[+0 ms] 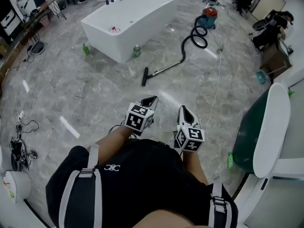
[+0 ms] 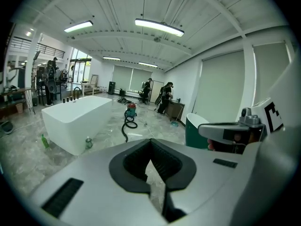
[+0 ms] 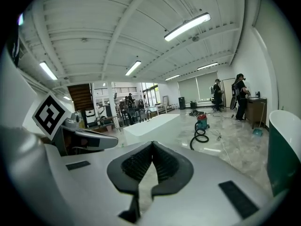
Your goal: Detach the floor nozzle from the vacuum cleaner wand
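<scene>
The black floor nozzle [image 1: 144,76] lies on the marble floor, joined to a thin dark wand [image 1: 166,68] that runs into a coiled black hose [image 1: 197,36] and a red and teal vacuum cleaner [image 1: 208,17]. Both grippers are held out in front of the person, well short of the nozzle. My left gripper [image 1: 151,100] is shut and holds nothing; my right gripper [image 1: 184,110] beside it is shut and holds nothing too. The left gripper view shows its jaws [image 2: 150,142] closed, with the vacuum cleaner [image 2: 130,110] far ahead. In the right gripper view the jaws [image 3: 153,145] meet and the vacuum cleaner [image 3: 202,121] is distant.
A white bathtub [image 1: 130,20] stands just beyond the nozzle, with green bottles [image 1: 137,51] on the floor at its side. A green and white tub [image 1: 259,137] is close on the right. A thin cable [image 1: 217,80] trails across the floor. People stand at the far back.
</scene>
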